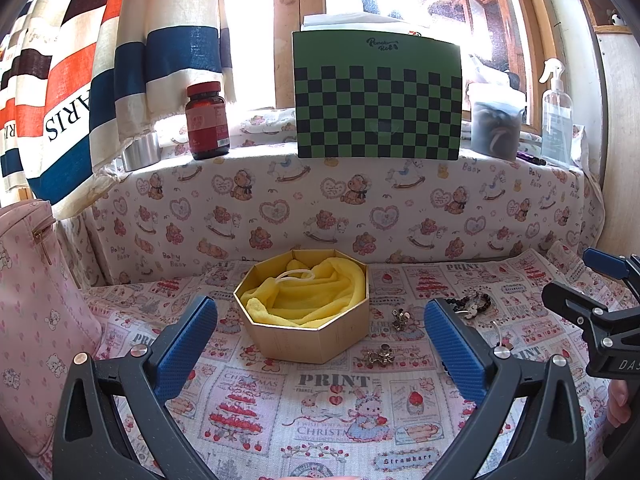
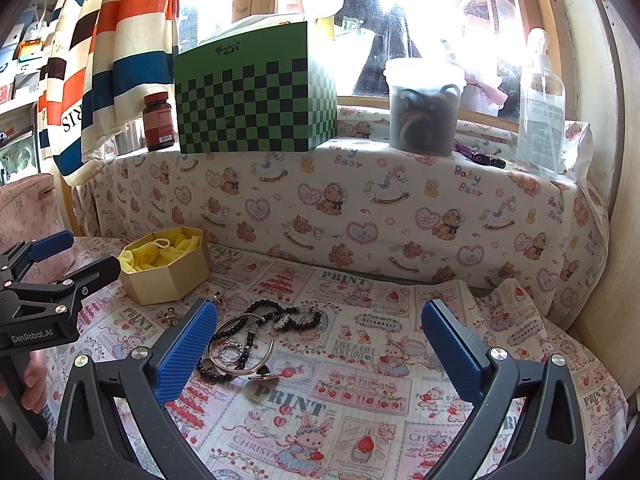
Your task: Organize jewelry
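**A:** Item one, the receptacle?

**B:** Gold octagonal cardboard box lined with soft yellow cloth (image 1: 306, 304), centre of the left wrist view, upper left of the right wrist view. Lid off. A pale cord loop (image 1: 298, 275) lies on the lining. Light, stiff-walled; likely to slide on the printed pink cloth-covered worktop (image 1: 320, 408) if nudged.

**B:** Item two: black beaded strand (image 2: 280, 318), centre-left of the right wrist view, tangled with a thin silver bangle (image 2: 244, 354) and a small silver ring (image 2: 230, 350). Beads: light, limp, will drape and trail; best taken at a bunched section, not a single bead. Bangle: rigid, smooth, probably slippery; pinch across the wire.

**A:** Loose pieces?

**B:** Two small metal trinkets (image 1: 378, 356) and (image 1: 400, 318), lower centre-right of the left wrist view, just beside the box on the worktop. Tiny and hard; their exact kind is too small to tell. Low profile, so a grip needs to come down close to the cloth.

**A:** Tools?

**B:** Left gripper (image 1: 320, 344): blue ribbed jaws spread wide, nothing between them, box straight ahead. Right gripper (image 2: 320, 344): jaws likewise spread, empty, the bead tangle just beside its left pad.

**A:** Risk note?

**B:** Judged: lifting the strand may drag the bangle and ring along.
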`<state>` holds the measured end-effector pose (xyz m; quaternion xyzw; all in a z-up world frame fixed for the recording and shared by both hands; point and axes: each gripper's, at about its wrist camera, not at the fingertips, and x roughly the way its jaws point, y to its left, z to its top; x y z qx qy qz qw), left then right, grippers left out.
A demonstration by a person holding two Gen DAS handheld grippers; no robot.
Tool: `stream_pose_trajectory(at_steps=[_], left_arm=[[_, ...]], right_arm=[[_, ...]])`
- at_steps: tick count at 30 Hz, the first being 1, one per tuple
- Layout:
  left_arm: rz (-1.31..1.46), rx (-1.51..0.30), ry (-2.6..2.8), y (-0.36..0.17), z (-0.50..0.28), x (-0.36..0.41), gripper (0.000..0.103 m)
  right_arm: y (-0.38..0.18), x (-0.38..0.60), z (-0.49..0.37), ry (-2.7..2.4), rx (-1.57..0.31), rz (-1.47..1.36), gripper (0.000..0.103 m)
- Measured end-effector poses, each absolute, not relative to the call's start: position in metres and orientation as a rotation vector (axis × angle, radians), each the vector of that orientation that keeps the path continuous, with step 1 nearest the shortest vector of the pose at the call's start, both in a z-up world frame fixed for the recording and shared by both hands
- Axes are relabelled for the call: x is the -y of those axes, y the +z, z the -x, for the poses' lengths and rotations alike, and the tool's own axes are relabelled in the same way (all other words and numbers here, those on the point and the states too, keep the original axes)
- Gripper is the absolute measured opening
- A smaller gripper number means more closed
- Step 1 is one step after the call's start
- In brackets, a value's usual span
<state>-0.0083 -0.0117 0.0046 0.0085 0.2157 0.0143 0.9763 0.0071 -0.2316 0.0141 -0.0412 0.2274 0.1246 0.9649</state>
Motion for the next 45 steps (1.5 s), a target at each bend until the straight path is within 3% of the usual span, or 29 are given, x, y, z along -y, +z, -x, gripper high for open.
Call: stream_pose_trajectory(at_steps=[27,39,41,44,45], left_arm=[[-0.033,-0.425,0.027,0.005,0.010,0.015,0.103],[0.000,-0.456,0.026,0.002,0.005,0.010,0.103],[-0.006,-0.452,0.026,0.002,0.005,0.010,0.103],[-0.013,-0.448,0.026,0.003,0.006,0.011,0.103],[-0.013,-0.448,0.026,0.003,0.006,0.011,0.103]], right_arm=[[0.019,0.245,0.002,0.211,-0.394,0.008,0.103],[0.018,0.260,-0.015,0.234,-0.512,-0.045,0.103],[0.018,0.257,-0.017,0.251,-0.526,-0.032,0.102],[0.016,0.250,-0.020,0.298,-0.568,-0.018,0.091],[0.014,0.248,-0.021,0.322,-0.583,-0.014,0.084]])
